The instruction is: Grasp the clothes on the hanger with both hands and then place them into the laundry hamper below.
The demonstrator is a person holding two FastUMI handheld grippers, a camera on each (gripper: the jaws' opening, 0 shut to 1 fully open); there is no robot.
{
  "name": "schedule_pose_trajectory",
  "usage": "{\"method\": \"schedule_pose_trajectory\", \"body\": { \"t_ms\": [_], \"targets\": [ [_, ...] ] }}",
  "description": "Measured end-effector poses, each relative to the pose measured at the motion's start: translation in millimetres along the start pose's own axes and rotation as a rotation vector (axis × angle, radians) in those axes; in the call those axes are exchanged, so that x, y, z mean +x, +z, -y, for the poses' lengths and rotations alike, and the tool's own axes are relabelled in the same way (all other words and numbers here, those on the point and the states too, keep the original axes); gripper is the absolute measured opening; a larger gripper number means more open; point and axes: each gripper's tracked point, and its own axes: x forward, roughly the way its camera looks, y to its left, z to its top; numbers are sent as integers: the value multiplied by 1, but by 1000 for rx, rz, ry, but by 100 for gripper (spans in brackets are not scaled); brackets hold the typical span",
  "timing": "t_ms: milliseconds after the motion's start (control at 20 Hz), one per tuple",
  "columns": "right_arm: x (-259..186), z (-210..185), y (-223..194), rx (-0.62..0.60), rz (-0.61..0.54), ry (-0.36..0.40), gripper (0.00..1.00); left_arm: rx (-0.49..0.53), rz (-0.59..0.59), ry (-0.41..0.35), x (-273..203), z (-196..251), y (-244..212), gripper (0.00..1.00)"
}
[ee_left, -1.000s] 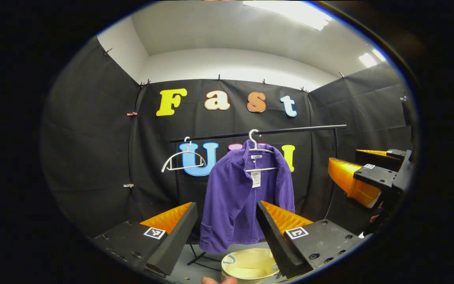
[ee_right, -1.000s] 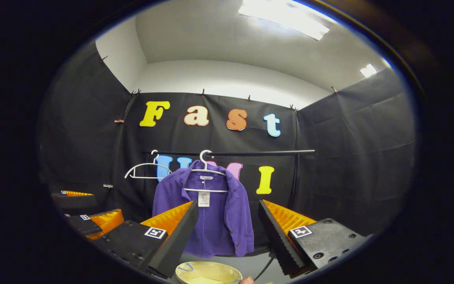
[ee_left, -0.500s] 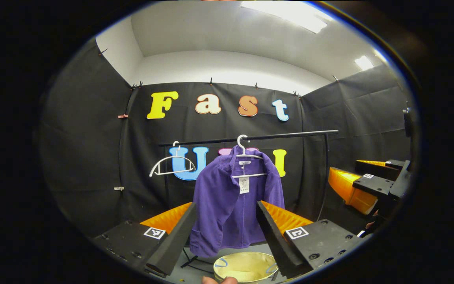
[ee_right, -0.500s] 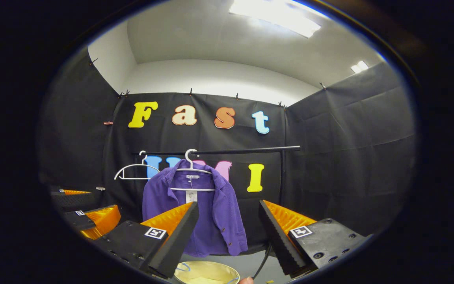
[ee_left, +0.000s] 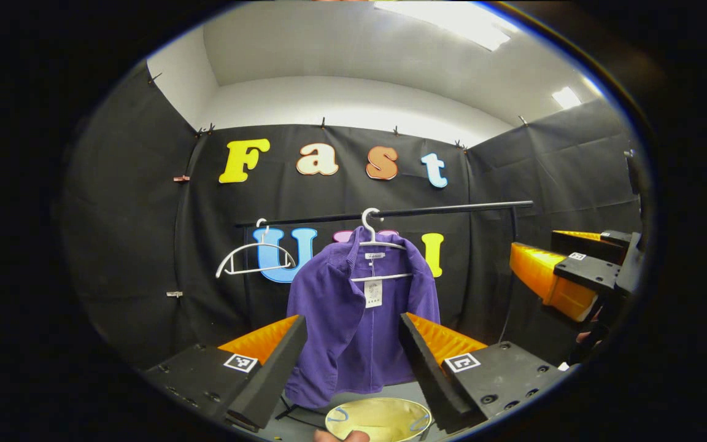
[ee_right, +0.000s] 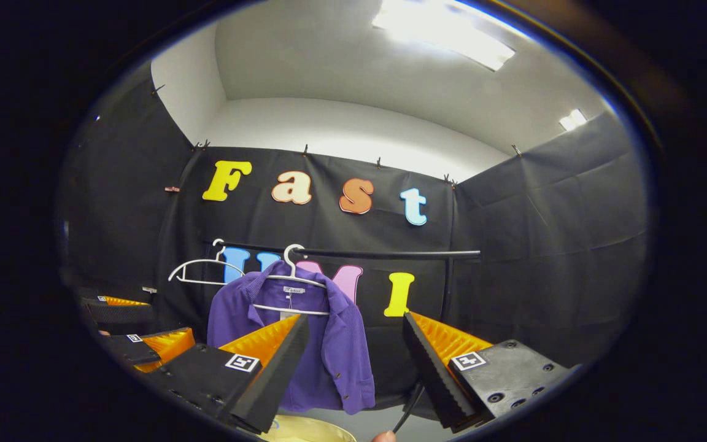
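Right, left gripper view first: left tool (ee_left: 351, 344) is spread wide w/ nothing between the fingers, looking straight at the purple jacket (ee_left: 363, 319) on its white hanger (ee_left: 373, 236), which hooks over the black rail (ee_left: 390, 213). An empty hanger (ee_left: 255, 258) hangs further along the rail, apart from the jacket. Laundry hamper (ee_left: 378, 417) sits on the floor right below the hem. Right tool (ee_left: 559, 276) shows off to the side, also spread, well apart from the garment.

Right gripper view: right tool (ee_right: 355, 350) is released, nothing in it; jacket (ee_right: 335, 356) hangs off-centre toward its inner finger, collar on the hanger (ee_right: 292, 279), hamper rim (ee_right: 304, 433) just visible under it. Left tool (ee_right: 135, 334) is low at the edge.

Step in hand looks like the approach, no contact yet. To do it well: bring each tool to its own shoulder of the jacket, pinch a thick fold of cloth rather than the hanger wire, lift both sides evenly so it slips free w/o dragging the hook along the rail
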Motion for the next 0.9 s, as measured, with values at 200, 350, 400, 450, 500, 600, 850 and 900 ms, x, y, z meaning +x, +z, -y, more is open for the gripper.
{"method": "schedule_pose_trajectory", "body": {
  "t_ms": [200,350,400,450,500,600,850,900],
  "targets": [
    [31,8,-23,30,-34,21,97,-4,-27,36,28,6,-8,94],
    [62,10,-45,43,-56,43,97,-5,-42,59,54,9,-15,95],
    [73,10,-56,46,-69,51,97,-14,-51,65,66,11,-19,94],
    [87,9,-68,48,-81,60,97,-28,-57,70,78,12,-22,94],
    [98,10,-76,48,-88,64,97,-38,-60,79,90,12,-23,94],
    [123,9,-91,49,-86,81,98,-38,-60,97,117,10,-29,95],
    [179,3,-129,93,-103,118,98,-6,-59,164,177,1,-43,95],
    [189,3,-136,98,-108,122,97,-7,-57,177,188,-1,-46,95]
  ]
}}
